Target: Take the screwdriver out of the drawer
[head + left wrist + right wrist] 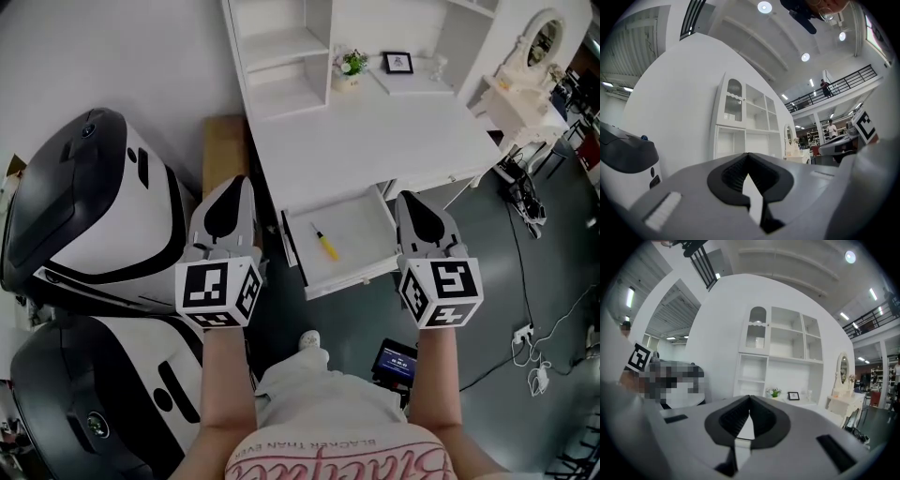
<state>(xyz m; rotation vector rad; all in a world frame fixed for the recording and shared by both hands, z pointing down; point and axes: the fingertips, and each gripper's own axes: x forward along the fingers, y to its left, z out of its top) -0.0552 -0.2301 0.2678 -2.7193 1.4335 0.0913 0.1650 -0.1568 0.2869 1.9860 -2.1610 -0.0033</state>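
Two big black-and-white pods (84, 216) sit left of the white desk (375, 141), not our concern. Drawer (361, 223) under the desk edge is already pulled open, so we judge the opening step done and the reach-in is the step in hand. Left gripper (238, 180) hangs just left of the drawer, right gripper (406, 197) just right of it; both clenched tip to tip with nothing between the jaws, both clear of the drawer. Yellow-handled screwdriver (325, 243) lies flat on the drawer floor, left of centre, untouched. Next move as we see it: pick one gripper, spread its jaws, tip it down into the drawer, close across the handle, lift straight out without clipping the drawer front.
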